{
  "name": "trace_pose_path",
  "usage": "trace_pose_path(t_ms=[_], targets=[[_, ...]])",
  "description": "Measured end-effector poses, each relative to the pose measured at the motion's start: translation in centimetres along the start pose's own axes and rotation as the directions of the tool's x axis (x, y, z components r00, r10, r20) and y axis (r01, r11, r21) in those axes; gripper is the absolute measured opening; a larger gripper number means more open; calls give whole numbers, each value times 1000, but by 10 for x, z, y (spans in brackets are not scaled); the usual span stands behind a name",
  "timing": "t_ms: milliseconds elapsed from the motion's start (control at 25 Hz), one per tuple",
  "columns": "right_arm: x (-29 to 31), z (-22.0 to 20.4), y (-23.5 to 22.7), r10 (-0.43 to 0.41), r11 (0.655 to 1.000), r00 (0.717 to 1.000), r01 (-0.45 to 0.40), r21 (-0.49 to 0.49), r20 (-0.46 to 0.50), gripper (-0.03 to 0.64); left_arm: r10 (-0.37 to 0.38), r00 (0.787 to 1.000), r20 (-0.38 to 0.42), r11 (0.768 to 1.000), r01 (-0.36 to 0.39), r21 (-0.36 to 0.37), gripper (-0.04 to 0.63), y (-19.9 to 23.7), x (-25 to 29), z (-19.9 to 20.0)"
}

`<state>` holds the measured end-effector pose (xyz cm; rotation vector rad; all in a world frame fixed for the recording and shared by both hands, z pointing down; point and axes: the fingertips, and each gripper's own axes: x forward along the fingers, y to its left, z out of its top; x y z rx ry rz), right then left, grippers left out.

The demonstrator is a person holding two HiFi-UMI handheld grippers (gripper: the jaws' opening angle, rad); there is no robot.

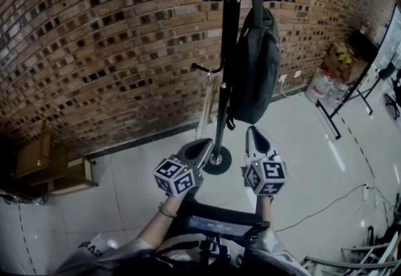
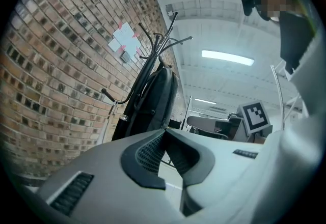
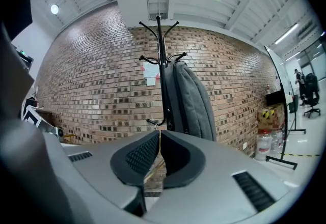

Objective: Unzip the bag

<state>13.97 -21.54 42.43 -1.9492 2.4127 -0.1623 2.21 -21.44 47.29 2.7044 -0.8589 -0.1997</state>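
The bag, dark grey and still zipped as far as can be seen, hangs by its top loop from a hook of the black coat stand in front of the brick wall. The left gripper and the right gripper are held level side by side, near the stand's round base and clear of the bag. Both are clenched, jaw tips together, with nothing between them.

Matt grey cloth bag, glossy black metal stand, rough brick wall
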Motion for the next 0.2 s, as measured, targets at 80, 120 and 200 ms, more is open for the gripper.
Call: trace_pose_path(t_ms=[80,120,200], targets=[[0,0,0,-1,1000,1000,1,2,-1,12,3,1000,3,1000,-3,-2,8,2,-1,1],[1,-1,0,-2,1000,1000,2,3,-3,12,4,1000,3,1000,-4,-2,8,2,-1,2],[1,-1,0,-4,1000,1000,4,6,-6,12,6,1000,4,1000,-6,-2,8,4,-2,4]])
